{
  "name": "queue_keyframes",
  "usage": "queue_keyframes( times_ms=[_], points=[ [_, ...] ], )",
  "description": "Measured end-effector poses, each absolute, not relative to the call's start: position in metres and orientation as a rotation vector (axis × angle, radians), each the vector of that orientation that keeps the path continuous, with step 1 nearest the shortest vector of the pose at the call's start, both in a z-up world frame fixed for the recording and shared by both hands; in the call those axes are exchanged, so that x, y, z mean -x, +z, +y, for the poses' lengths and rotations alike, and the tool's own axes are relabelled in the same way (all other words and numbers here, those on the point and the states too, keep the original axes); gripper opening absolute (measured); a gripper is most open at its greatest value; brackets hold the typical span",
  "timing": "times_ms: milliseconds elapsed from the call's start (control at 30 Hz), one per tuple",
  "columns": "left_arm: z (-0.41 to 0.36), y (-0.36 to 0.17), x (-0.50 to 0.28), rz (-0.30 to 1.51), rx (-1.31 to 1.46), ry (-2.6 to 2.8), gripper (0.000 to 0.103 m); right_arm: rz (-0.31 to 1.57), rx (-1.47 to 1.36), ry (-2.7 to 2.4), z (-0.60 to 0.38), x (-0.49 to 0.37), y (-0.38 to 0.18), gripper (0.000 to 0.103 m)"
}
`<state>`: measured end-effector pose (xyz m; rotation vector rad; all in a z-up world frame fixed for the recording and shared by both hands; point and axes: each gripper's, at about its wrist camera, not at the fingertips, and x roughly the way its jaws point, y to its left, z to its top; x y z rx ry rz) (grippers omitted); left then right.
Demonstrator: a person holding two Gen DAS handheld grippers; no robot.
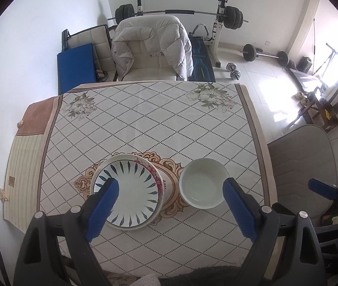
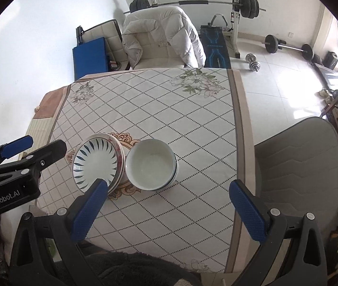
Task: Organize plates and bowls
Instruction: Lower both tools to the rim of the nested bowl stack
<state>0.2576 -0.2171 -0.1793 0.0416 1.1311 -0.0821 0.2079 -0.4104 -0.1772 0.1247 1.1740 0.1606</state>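
You are holding the left gripper [image 1: 171, 205] and right gripper [image 2: 166, 207] wide open, both gripping nothing. They are hovering over the stacked plates [image 1: 130, 190] and the nested white bowls [image 2: 151, 164], which are sitting side by side.

Both grippers hang above a table [image 1: 145, 109] with wide-spread, empty fingers. Beyond the fingertips the patterned tabletop lies bare up to a chair draped with a white jacket [image 1: 152, 45]. Just under the left gripper's [image 1: 170, 190] fingers sit stacked plates [image 1: 130, 190] and stacked bowls [image 1: 203, 183], close side by side. The right gripper [image 2: 169, 190] has bare cloth between its fingers.
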Motion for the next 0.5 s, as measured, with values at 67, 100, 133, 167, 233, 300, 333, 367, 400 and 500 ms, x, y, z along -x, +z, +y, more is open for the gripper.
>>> queue_keyframes(
  times_ms=[67, 100, 133, 167, 233, 300, 333, 367, 400, 500],
  points=[
    [-0.218, -0.191, -0.276, 1.158, -0.059, -0.107, 0.089, 1.206, -0.201, 0.187, -0.418, -0.218, -0.201, 0.103],
    [-0.219, -0.199, -0.286, 1.183, -0.078, -0.115, 0.089, 1.234, -0.228, 0.19, -0.42, -0.223, -0.216, 0.103],
    [-0.221, -0.209, -0.297, 1.212, -0.094, -0.128, 0.089, 1.26, -0.264, 0.199, -0.422, -0.229, -0.231, 0.103],
    [-0.222, -0.22, -0.307, 1.245, -0.112, -0.13, 0.089, 1.287, -0.292, 0.195, -0.424, -0.235, -0.247, 0.103],
    [-0.227, -0.245, -0.327, 1.328, -0.126, -0.204, 0.089, 1.343, -0.353, 0.202, -0.427, -0.245, -0.278, 0.103],
    [-0.232, -0.269, -0.345, 1.402, -0.145, -0.286, 0.088, 1.392, -0.428, 0.197, -0.432, -0.254, -0.308, 0.103],
    [-0.234, -0.28, -0.354, 1.43, -0.154, -0.312, 0.083, 1.416, -0.486, 0.205, -0.434, -0.258, -0.324, 0.103],
    [-0.238, -0.291, -0.361, 1.457, -0.169, -0.338, 0.082, 1.43, -0.541, 0.207, -0.436, -0.26, -0.338, 0.103],
    [-0.242, -0.303, -0.368, 1.49, -0.177, -0.388, 0.082, 1.437, -0.591, 0.199, -0.439, -0.261, -0.35, 0.103],
    [-0.254, -0.337, -0.385, 1.58, -0.208, -0.514, 0.079, 1.446, -0.685, 0.174, -0.442, -0.266, -0.382, 0.103]
  ],
)
